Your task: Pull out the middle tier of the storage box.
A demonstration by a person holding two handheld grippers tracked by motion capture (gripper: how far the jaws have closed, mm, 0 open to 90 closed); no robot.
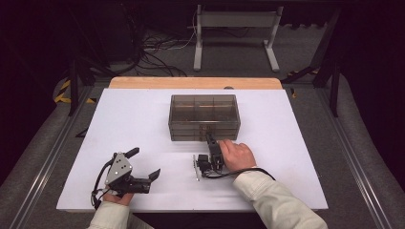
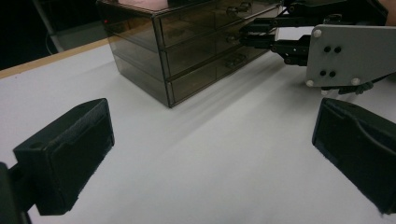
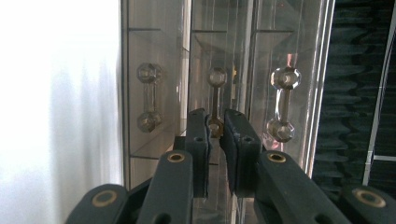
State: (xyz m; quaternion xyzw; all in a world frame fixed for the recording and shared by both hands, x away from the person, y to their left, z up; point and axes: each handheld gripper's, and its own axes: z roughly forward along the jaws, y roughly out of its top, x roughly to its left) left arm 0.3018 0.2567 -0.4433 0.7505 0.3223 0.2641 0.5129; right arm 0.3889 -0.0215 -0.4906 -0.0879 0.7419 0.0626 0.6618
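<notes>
A smoky see-through drawer cabinet [image 1: 204, 110] stands in the middle of the white table [image 1: 133, 119]. My right gripper [image 1: 210, 139] reaches its front face, held by a hand in a pale sleeve. In the right gripper view the jaws [image 3: 217, 117] are pinched on the lower knob of the middle drawer handle [image 3: 216, 79], one of three clear handles side by side. The left gripper view shows the same right gripper [image 2: 246, 36] at the cabinet [image 2: 140, 56]. My left gripper [image 1: 143, 163] rests near the table's front left, open, with nothing between its pads [image 2: 70, 154].
Bare white tabletop lies between the left gripper and the cabinet. A cable [image 1: 248, 171] trails from the right gripper across the table. Behind the table are a wooden edge [image 1: 196, 82], floor cables and a white metal frame [image 1: 236, 28].
</notes>
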